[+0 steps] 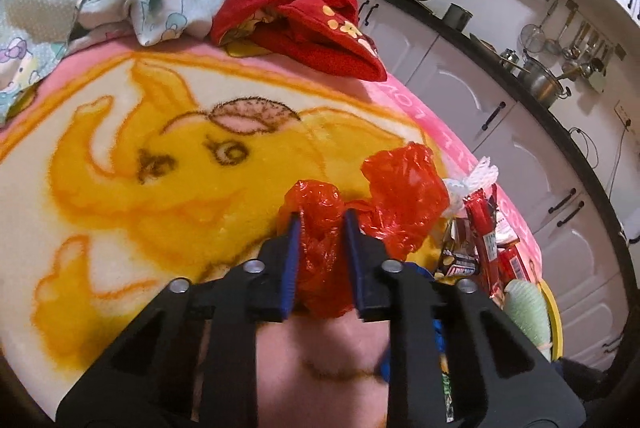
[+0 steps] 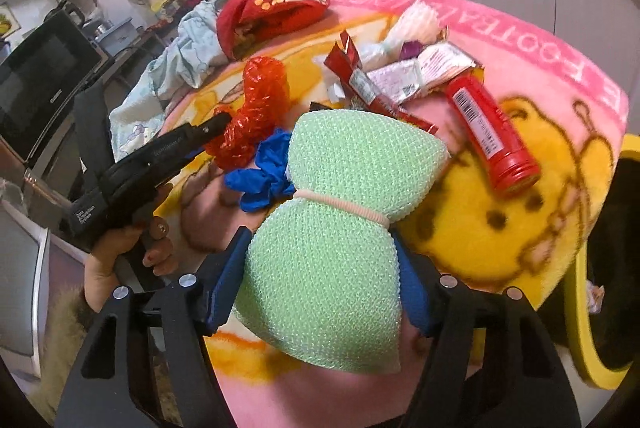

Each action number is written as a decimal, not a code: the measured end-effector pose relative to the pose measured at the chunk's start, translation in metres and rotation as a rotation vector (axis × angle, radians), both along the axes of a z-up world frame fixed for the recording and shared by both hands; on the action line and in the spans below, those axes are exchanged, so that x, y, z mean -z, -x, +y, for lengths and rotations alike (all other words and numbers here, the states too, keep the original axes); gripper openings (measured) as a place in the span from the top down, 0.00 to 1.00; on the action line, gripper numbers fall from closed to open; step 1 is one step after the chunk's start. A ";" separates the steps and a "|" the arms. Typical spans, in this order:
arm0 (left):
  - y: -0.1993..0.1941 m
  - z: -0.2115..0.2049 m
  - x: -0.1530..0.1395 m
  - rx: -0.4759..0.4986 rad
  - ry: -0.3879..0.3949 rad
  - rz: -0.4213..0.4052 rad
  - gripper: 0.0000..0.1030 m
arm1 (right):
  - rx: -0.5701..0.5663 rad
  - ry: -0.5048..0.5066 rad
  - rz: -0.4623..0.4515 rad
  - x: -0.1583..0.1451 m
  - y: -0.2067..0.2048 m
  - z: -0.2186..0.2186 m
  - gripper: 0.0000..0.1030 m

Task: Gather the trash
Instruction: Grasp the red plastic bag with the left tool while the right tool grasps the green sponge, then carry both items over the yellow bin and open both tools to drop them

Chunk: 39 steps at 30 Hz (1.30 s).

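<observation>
Pinching crumpled red plastic bag point(image 1: 320, 252) in left gripper point(image 1: 320, 224) jaws at lower centre: feather-light, floppy, slippery, likely slipping unless bunched. Clamping green mesh sponge point(image 2: 336, 240) between right gripper point(image 2: 320, 268) jaws, soft and springy.

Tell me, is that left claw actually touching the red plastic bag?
Touching. The left wrist view shows the left gripper with its jaws pressed against both sides of the crumpled red plastic bag, which bulges out between them.

Wrappers point(image 2: 404, 79) and red tube point(image 2: 492, 131) crowd the blanket's point(image 1: 120, 155) right edge.
</observation>
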<state>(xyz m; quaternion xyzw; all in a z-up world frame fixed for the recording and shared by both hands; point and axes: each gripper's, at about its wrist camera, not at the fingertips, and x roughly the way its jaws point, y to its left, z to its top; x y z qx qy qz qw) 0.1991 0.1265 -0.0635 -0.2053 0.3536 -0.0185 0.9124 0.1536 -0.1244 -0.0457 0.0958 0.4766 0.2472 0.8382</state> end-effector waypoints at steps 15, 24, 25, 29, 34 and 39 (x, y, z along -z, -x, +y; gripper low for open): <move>0.041 -0.019 -0.047 -0.003 -0.093 -0.129 0.92 | -0.031 0.028 -0.113 -0.026 0.011 -0.014 0.37; 0.055 -0.051 -0.075 0.055 -0.122 -0.194 0.92 | -0.022 0.025 -0.172 -0.045 0.017 -0.033 0.37; 0.056 -0.055 -0.077 0.063 -0.124 -0.199 0.92 | -0.017 0.024 -0.178 -0.047 0.017 -0.037 0.37; 0.060 -0.068 -0.083 0.093 -0.132 -0.215 0.92 | 0.007 0.022 -0.199 -0.055 0.017 -0.051 0.37; 0.062 -0.086 -0.090 0.130 -0.146 -0.231 0.92 | 0.043 0.013 -0.219 -0.065 0.015 -0.071 0.37; 0.062 -0.104 -0.093 0.170 -0.159 -0.241 0.92 | 0.084 0.008 -0.234 -0.072 0.014 -0.092 0.37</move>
